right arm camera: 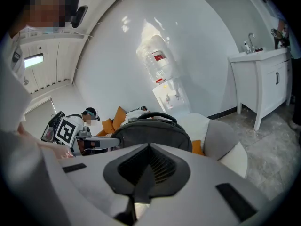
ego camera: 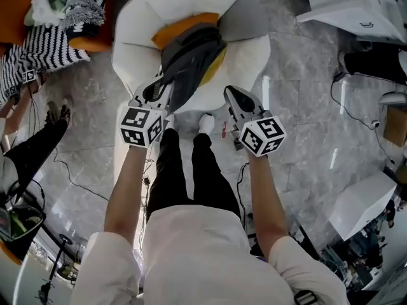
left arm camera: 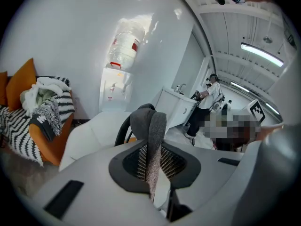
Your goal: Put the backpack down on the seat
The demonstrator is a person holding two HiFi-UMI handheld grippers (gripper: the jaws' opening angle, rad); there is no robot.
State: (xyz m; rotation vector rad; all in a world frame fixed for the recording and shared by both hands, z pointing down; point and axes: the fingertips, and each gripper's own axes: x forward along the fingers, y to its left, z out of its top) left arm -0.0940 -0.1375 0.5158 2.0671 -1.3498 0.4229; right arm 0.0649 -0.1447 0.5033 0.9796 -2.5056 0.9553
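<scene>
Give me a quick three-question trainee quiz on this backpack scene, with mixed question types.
1. True or false: the right gripper grips the backpack.
2. What does the left gripper pinch? A) orange cushion B) grey strap C) striped blanket
3. Fill in: the backpack lies on the white ____.
Key: 1 false; 2 B; 3 seat.

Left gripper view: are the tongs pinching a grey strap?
Yes, the left tongs are closed on the grey strap, which sticks up from between them.
</scene>
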